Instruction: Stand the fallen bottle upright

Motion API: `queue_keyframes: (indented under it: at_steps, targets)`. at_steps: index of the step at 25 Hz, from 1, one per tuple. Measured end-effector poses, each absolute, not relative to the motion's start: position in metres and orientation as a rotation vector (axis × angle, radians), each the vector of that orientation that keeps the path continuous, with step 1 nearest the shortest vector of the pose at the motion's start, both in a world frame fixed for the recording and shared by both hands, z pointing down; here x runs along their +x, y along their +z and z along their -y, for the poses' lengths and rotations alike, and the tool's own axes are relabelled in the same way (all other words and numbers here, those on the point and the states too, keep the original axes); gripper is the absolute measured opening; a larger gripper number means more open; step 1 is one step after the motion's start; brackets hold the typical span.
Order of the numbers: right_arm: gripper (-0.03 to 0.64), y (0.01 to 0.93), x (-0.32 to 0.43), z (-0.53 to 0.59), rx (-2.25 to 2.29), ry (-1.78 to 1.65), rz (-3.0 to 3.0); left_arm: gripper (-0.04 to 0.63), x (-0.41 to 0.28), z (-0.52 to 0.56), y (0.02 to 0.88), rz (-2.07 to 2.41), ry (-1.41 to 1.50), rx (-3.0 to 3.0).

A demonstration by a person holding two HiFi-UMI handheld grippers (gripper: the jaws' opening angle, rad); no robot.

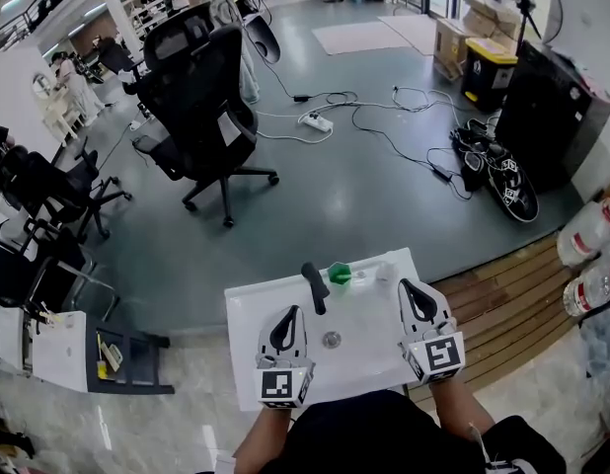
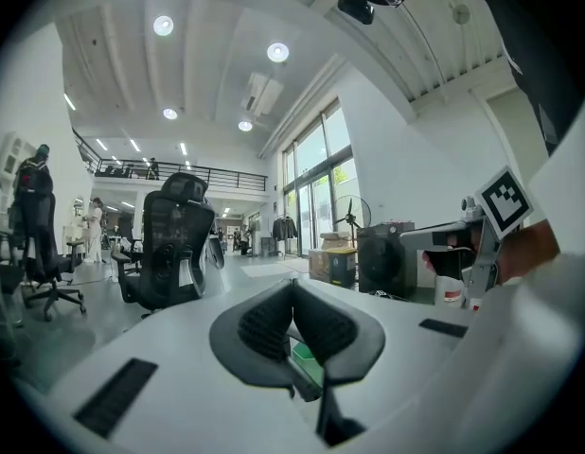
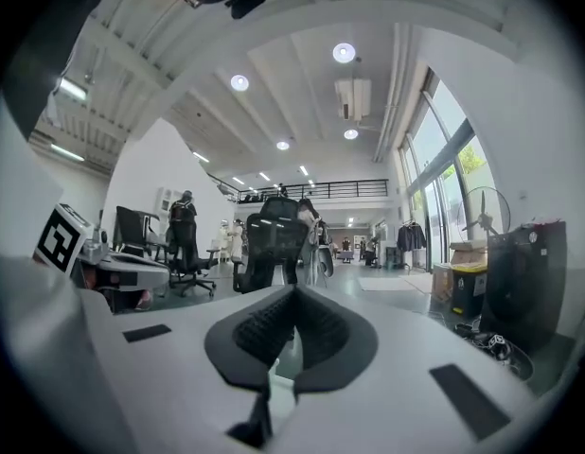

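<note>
Closest in, both claws hover over the white sink (image 1: 244, 309). The left gripper (image 1: 290, 314) has its jaws pressed together with nothing in them, and it's the same for the right gripper (image 1: 410, 288): closed tight, empty. The drain (image 1: 332, 340) sits between the two. A bit further out is the black faucet (image 1: 314, 286), and just right of it the bottle (image 1: 372, 276) lies on its side along the sink's far edge, with its green cap (image 1: 340, 273) pointing at the faucet. Neither claw touches it. Beyond that there's grey floor with a black office chair (image 1: 201, 107) and a power strip (image 1: 317, 121) with cables.
</note>
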State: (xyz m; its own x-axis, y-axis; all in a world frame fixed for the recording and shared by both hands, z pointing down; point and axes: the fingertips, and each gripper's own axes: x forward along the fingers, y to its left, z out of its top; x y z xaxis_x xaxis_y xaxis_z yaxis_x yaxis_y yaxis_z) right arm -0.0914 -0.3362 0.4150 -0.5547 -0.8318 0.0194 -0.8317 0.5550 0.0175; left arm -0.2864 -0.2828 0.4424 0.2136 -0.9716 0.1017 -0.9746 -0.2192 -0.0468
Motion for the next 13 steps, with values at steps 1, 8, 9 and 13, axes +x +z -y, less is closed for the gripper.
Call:
queue_keyframes:
  at_steps: [1,8,9,13]
  targets:
    - [0.011,0.4168,-0.0897,0.3358,1.466,-0.006,2.738,0.018,-0.2856,0.2831,0.4411,1.946,0.165,2.43]
    - [0.012,0.4212,-0.0865,0.3369,1.459,0.013,2.737,0.018,-0.2805,0.2844,0.4412,1.949,0.189,2.447]
    - [0.012,0.4216,-0.0869,0.3379,1.46,0.008,2.733,0.018,-0.2802,0.285,0.4423,1.947,0.189,2.446]
    - [0.012,0.4221,-0.0898,0.3413,1.465,0.005,2.726,0.018,-0.2782,0.2872,0.4439,1.941,0.188,2.45]
